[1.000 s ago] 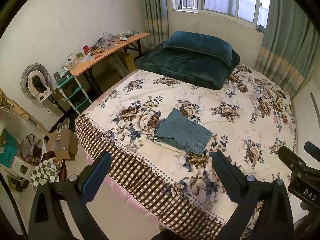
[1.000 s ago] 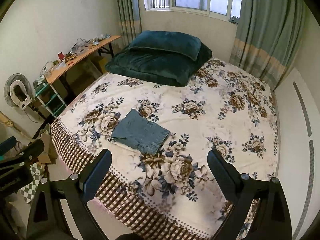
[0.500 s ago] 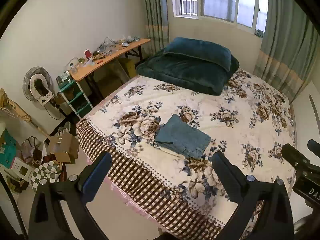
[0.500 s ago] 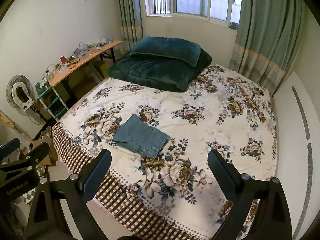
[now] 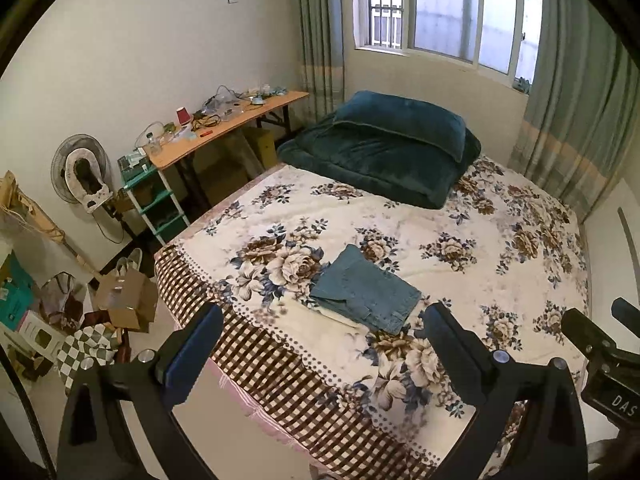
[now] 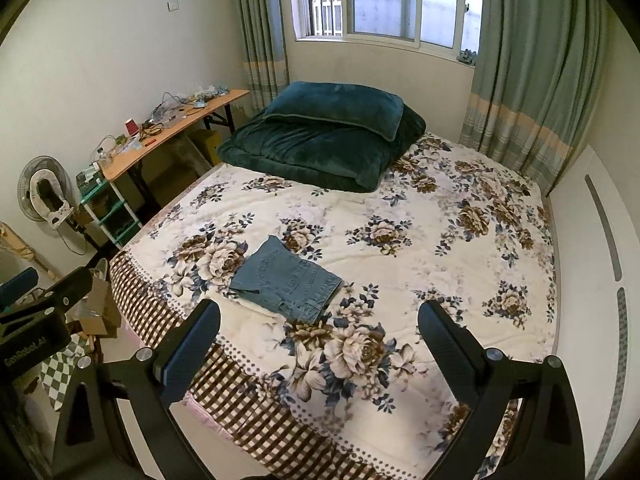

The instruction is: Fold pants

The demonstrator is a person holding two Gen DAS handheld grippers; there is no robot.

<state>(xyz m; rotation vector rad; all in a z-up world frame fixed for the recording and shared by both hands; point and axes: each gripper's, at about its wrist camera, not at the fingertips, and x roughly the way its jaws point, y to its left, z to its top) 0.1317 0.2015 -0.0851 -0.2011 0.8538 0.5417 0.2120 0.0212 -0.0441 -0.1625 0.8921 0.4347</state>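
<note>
**Folded pants on the bed, both tongs wide and empty**

Pants (image 5: 366, 294): denim, blue, folded into a compact rectangle. Lie flat on the floral bedspread (image 5: 460, 216), in the near-left part of the bed, close to the near edge where the brown check border (image 5: 280, 368) hangs down. Long axis runs diagonally, from far-left to near-right. Far-left corner sits against a large printed rose; near-right end shows stitched seams and a pocket in the right wrist view (image 6: 286, 280). A pale layer peeks out under the near-left edge; cannot tell whether it is lining or bedspread.

Left tongs (image 5: 320, 344): spread wide, nothing between the fingers (image 5: 194, 350). Held in the air off the near edge of the bed, well apart from the pants. Touching nothing.

Right tongs (image 6: 318, 340): also spread wide, empty, held above the near edge of the bed, well apart from the pants. Touching nothing. Its body shows at the right edge of the left wrist view.

Surroundings: dark green folded quilt (image 5: 380, 160) with a pillow on top at the far end of the bed, under the window (image 5: 440, 12). Wooden counter (image 5: 224, 128) along the left wall, cluttered with cables and a red cup (image 5: 183, 115). Fan (image 5: 82, 168) and cardboard boxes (image 5: 128, 300) on the floor at left.
</note>
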